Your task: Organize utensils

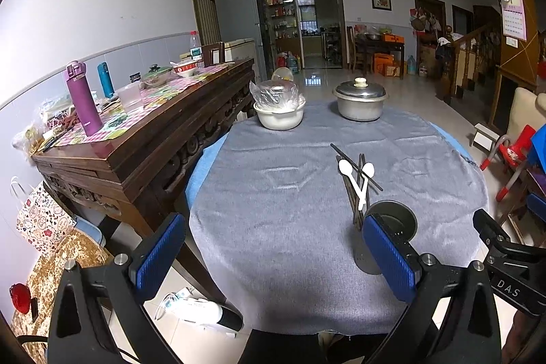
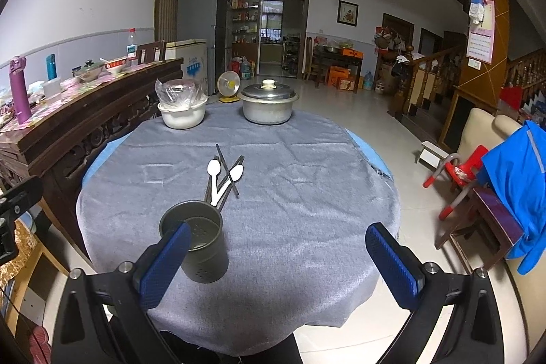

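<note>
While tongs (image 2: pixel 279 261) gape, cloth (image 2: pixel 307 193) lies bare.

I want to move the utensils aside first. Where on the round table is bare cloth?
Bare cloth lies right of the chopsticks and spoons, and left of them before the white bowl. It is crowded from the utensils to the metal holder.
</note>
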Available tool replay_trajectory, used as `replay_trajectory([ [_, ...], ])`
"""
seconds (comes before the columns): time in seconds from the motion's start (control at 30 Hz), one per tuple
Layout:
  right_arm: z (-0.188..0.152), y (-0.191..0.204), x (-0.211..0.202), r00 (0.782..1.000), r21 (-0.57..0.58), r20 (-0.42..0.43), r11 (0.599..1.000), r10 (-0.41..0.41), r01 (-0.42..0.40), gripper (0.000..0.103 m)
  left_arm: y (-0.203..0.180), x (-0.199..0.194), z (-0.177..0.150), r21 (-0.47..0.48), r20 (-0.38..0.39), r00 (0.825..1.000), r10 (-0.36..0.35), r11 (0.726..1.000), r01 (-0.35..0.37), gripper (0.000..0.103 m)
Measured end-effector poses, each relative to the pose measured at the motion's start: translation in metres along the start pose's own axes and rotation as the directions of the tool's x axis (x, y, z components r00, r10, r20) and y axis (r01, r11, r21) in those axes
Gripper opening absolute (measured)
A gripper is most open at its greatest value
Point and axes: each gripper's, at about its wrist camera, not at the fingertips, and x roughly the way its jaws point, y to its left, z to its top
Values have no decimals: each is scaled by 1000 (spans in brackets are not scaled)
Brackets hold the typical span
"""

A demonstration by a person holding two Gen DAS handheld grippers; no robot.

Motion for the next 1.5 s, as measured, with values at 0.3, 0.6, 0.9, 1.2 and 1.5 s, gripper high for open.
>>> replay_trajectory([
  [0.3, 0, 3, 6, 1000, -9, -14, 1000, -1, 1, 103, -1, 7, 0, -1, -13, 1000, -3, 1000, 3, 103],
  [0.6, 1, 3, 16, 999, -8, -36, 1000, -2, 1, 103, -2, 21, 1, -1, -40, 999, -9, 1000, 9, 103],
  [0.9, 5, -3, 33, 998, 14, -58, 1000, 4, -3, 103, -3, 40, 3, -9, -70, 998, 3, 1000, -4, 103],
  [1.2, 3, -1, 47, 996, 19, -79, 999, 35, -33, 103, -7, 57, 0, 2, -105, 994, 4, 1000, -4, 103],
  [1.5, 18, -24, 78, 969, 126, -99, 969, 227, -215, 103, -6, 97, 11, 2, -177, 982, -60, 998, 62, 103],
])
